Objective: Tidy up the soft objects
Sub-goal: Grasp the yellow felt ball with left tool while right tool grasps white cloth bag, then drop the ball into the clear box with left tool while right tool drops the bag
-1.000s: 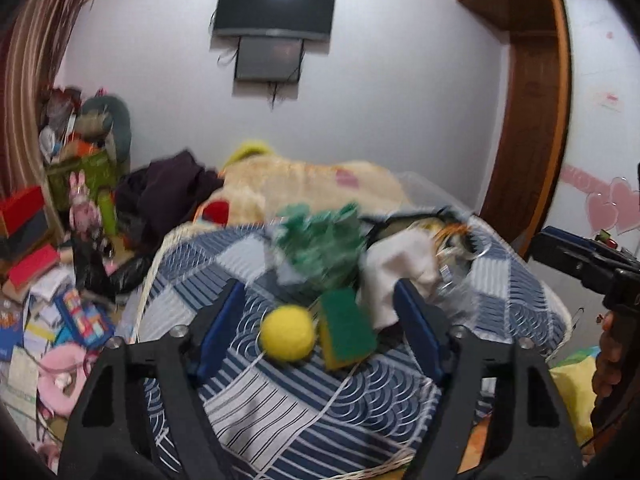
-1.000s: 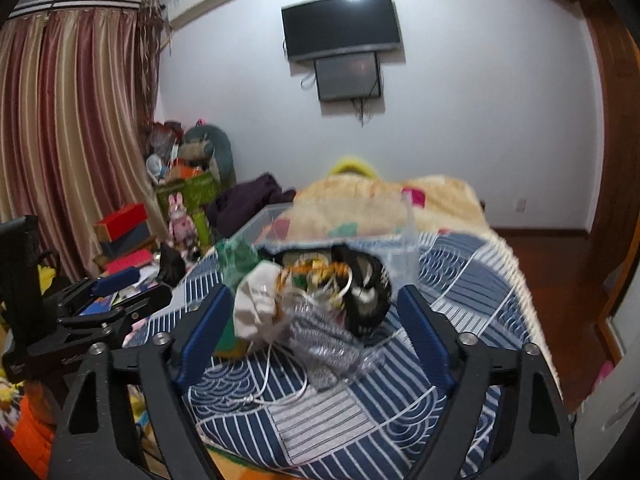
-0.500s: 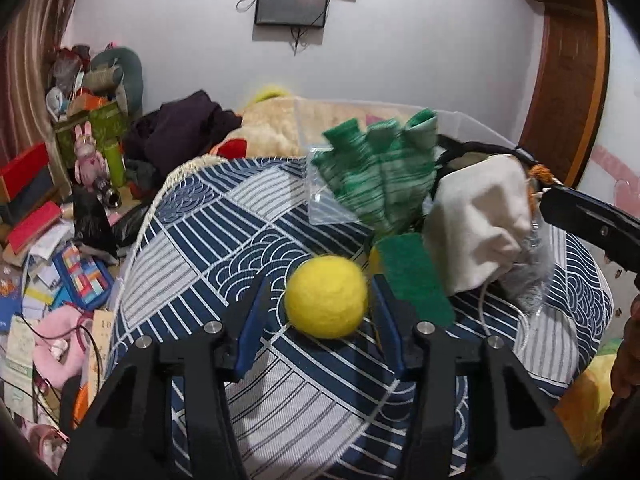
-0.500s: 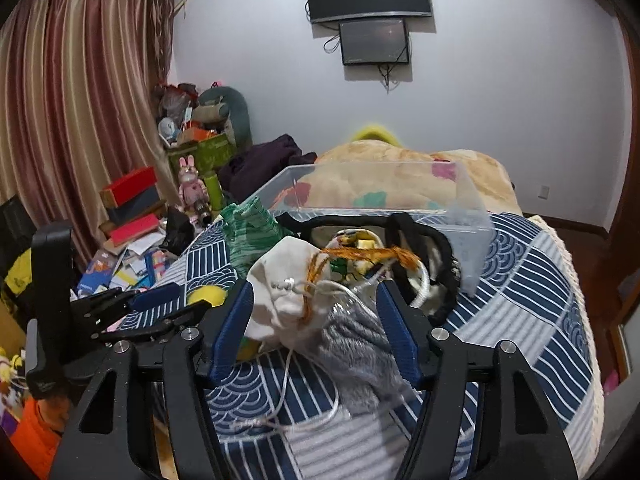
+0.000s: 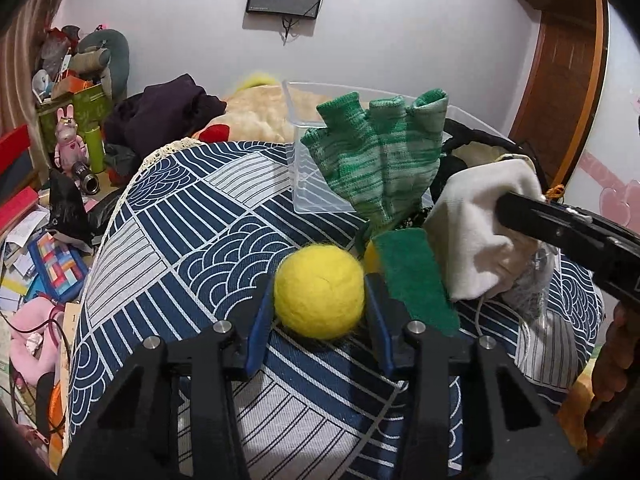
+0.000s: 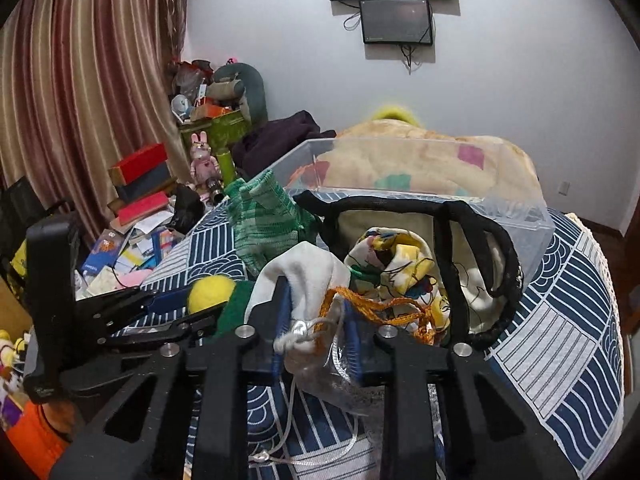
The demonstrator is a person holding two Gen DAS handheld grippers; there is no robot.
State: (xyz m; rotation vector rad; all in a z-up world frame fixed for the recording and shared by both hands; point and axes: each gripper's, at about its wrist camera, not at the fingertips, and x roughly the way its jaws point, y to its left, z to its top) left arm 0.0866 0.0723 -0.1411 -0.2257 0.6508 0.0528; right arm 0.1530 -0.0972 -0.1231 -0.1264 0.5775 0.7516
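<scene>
My left gripper (image 5: 320,300) is shut on a yellow felt ball (image 5: 320,293) that rests on the blue patterned cloth (image 5: 192,248). A green sponge (image 5: 412,276) lies just right of the ball. My right gripper (image 6: 316,332) is shut on a white drawstring pouch (image 6: 304,276) with orange cord and a clear bag below it; it also shows in the left wrist view (image 5: 568,236). A green knit glove (image 5: 380,160) hangs over the rim of a clear plastic bin (image 5: 316,168). A black-edged bag with printed cloth (image 6: 404,256) lies against the bin.
The cloth covers a raised round surface whose edge drops off to the left (image 5: 100,248). The floor at left holds books, boxes and toys (image 5: 44,248). A beige blanket (image 6: 420,164) lies behind the bin. A wooden door (image 5: 560,80) stands at right.
Both grippers have moved forward and closed: the left one on the yellow ball, the right one on the white pouch.
</scene>
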